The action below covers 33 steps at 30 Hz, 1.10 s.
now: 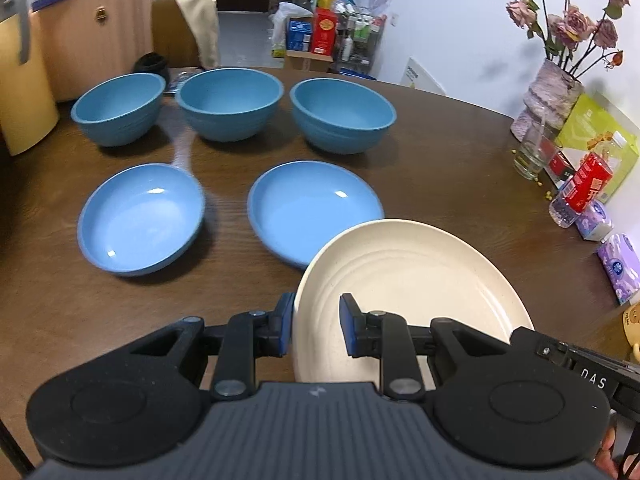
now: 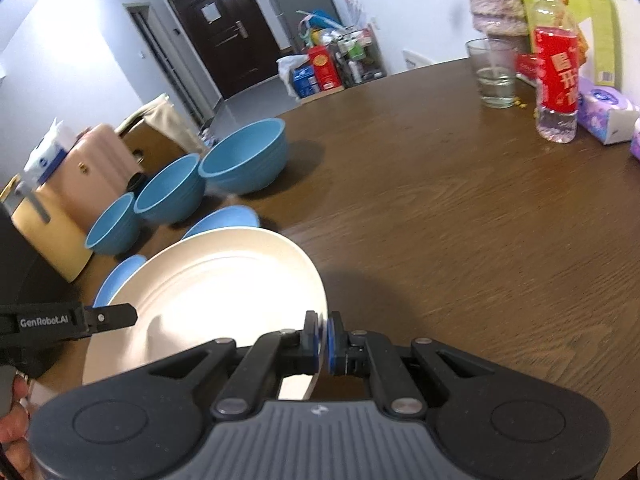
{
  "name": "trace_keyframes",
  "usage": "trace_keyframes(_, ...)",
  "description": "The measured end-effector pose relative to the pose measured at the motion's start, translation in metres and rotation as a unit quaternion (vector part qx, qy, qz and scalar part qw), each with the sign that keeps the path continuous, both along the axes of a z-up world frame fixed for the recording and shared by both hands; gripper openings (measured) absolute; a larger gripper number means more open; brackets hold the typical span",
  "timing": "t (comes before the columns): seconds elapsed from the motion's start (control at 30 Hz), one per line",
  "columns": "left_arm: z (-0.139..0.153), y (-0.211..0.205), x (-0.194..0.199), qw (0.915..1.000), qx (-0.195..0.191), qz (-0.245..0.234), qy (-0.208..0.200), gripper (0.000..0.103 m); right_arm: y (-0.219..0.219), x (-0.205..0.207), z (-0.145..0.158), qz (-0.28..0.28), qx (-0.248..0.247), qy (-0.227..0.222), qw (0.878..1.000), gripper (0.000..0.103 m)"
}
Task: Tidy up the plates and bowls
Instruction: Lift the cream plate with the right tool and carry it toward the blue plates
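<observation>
A cream plate (image 1: 408,280) is held above the brown table (image 1: 440,160), tilted. My right gripper (image 2: 322,340) is shut on its right rim; the plate shows in that view (image 2: 208,292) too. My left gripper (image 1: 316,324) is open with its jaws either side of the plate's left rim, not clamped. Three blue bowls (image 1: 228,102) stand in a row at the back. Two blue plates (image 1: 140,216) (image 1: 312,206) lie in front of them; the cream plate hides part of the right one.
A vase of flowers (image 1: 552,92), a glass (image 1: 534,152), a red-labelled bottle (image 1: 582,188) and tissue packs (image 1: 620,268) stand along the table's right side. A yellow container (image 1: 24,92) and a pink suitcase (image 1: 92,32) are at the left.
</observation>
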<state>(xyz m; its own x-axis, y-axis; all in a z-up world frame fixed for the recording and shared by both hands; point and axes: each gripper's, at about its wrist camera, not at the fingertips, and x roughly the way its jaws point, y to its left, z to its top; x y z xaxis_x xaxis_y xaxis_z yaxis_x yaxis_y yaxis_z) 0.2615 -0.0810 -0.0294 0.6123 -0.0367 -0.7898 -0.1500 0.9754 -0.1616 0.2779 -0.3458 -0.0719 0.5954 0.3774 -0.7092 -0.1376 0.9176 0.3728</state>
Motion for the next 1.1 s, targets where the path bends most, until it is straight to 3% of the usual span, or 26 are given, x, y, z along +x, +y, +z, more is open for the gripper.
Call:
trace_keyframes(0.27, -0.015, 0.032, -0.028, 0.9996, 0.004, 0.026, 0.011, 0.024, 0.040, -0.017, -0.005, 0.041, -0.026, 0.007, 0.999, 0.005)
trace_keyframes(0.63, -0.055, 0.055, -0.031, 0.9977, 0.019, 0.046, 0.046, 0.024, 0.073, -0.007, -0.035, 0.074, -0.056, 0.031, 0.995, 0.005)
trace_keyframes(1.1, -0.081, 0.053, -0.018, 0.9944, 0.073, 0.048, 0.060, 0.025, 0.107, 0.003, -0.051, 0.110, -0.125, -0.003, 0.986, 0.007)
